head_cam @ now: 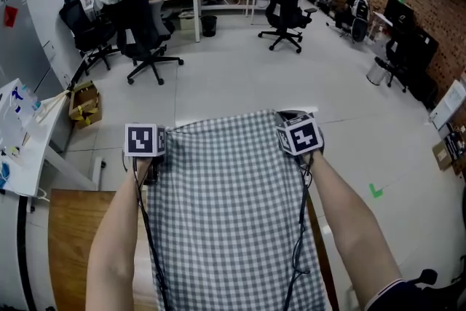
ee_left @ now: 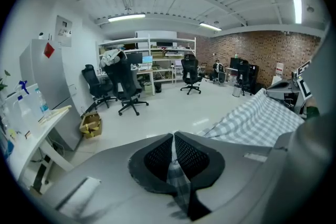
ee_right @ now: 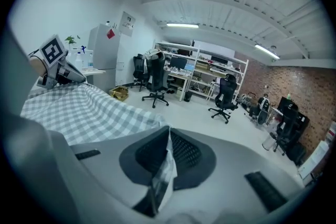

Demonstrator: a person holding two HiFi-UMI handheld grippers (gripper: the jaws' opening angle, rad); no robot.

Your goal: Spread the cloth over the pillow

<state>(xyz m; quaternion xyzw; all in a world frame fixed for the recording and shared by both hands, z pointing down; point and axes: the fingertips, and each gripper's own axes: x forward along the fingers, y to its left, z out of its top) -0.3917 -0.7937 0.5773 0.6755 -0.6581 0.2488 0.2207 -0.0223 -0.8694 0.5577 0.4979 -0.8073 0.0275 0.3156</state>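
A grey-and-white checked cloth is stretched flat between my two grippers, held up in front of me. My left gripper is shut on the cloth's far left corner, and the fabric shows pinched between its pads. My right gripper is shut on the far right corner, with cloth caught between its jaws. The cloth runs off to the right in the left gripper view and spreads at the left in the right gripper view. The pillow is hidden under the cloth.
A wooden table lies under the cloth at the lower left. A white desk with bottles stands at the left, a cardboard box beside it. Office chairs and shelving stand at the back, above bare floor.
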